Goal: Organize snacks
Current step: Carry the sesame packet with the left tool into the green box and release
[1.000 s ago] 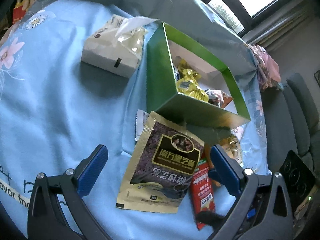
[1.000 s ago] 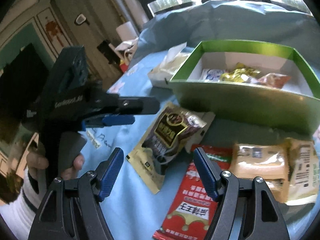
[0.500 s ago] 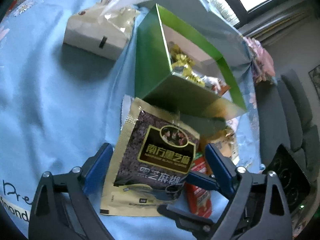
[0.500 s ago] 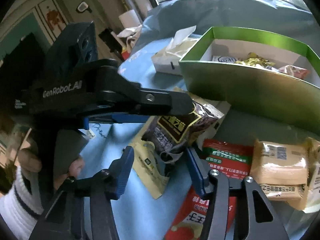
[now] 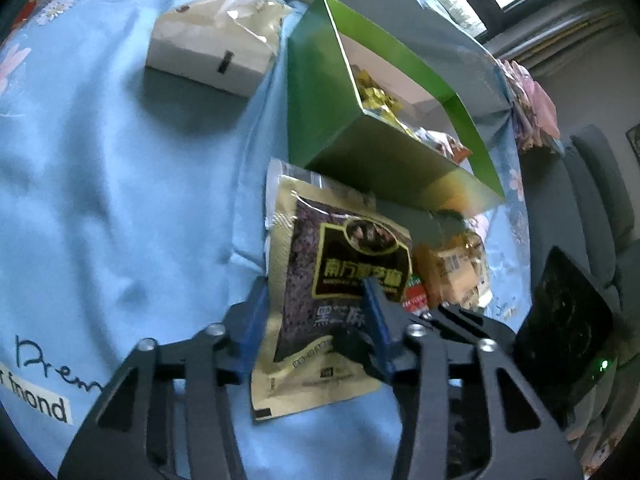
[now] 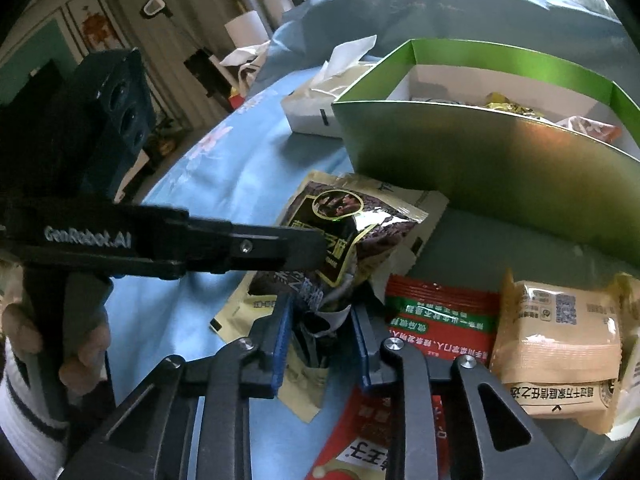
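Caught mid-grasp on the black sesame packet (image 5: 340, 280), lying on the blue tablecloth (image 5: 120, 200) just at 6 o'clock of the green box (image 5: 380, 168), top edge close to the box wall. Left gripper (image 5: 316, 316) closing, blue pads already against the packet's two long sides, foil buckled up between them. Right gripper (image 6: 320, 340) closing too, pads pinching a crumpled lower corner of the same packet. Red sachet (image 6: 440, 312) at 3 o'clock of that pinch, tan biscuit packs (image 6: 556, 344) further round at 3 o'clock, both loose on the cloth. Tissue box (image 5: 208, 56) at 11 o'clock, well apart. Gold-wrapped sweets and other snacks already inside the box.

Judged as the pick-up step for one more snack, with at least three items left outside. Next move probably called for: finish the squeeze, lift clear of the cloth, carry up and over the near green wall toward 12 o'clock, release inside. Worth watching: two grips on one limp packet, risk of tearing or twisting.
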Tool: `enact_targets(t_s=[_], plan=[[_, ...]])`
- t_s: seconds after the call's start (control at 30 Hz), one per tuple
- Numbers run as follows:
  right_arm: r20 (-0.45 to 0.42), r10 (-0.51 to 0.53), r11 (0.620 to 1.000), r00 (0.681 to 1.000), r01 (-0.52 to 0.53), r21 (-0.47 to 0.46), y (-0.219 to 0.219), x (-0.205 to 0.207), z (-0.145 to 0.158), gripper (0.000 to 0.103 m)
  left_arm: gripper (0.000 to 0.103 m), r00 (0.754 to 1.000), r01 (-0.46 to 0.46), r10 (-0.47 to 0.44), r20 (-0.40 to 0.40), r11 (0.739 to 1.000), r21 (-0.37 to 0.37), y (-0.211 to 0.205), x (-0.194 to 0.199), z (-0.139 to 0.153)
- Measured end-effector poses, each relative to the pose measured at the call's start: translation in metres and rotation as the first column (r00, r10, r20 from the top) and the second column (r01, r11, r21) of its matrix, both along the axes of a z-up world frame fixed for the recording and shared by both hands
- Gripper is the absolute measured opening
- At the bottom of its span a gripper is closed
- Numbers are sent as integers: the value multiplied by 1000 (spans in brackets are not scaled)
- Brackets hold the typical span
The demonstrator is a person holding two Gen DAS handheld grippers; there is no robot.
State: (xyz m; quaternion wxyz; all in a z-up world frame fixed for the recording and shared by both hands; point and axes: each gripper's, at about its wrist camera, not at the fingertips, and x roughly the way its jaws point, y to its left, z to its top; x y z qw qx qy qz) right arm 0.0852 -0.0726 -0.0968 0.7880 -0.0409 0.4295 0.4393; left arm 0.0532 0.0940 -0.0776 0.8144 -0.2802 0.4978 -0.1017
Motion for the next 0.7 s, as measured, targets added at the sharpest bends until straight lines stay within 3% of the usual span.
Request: enact_targets(t_s=[0.17,0.7], plan=[[16,10,1000,1000,-9,-8,-1,-4,2,24,31,1000,22,-22,7,1000,1,-4,-4,3],[109,0,999,994,-6,49,-12,-15,34,23,31,989,38,-46,140,998,56,-25,-13,40]])
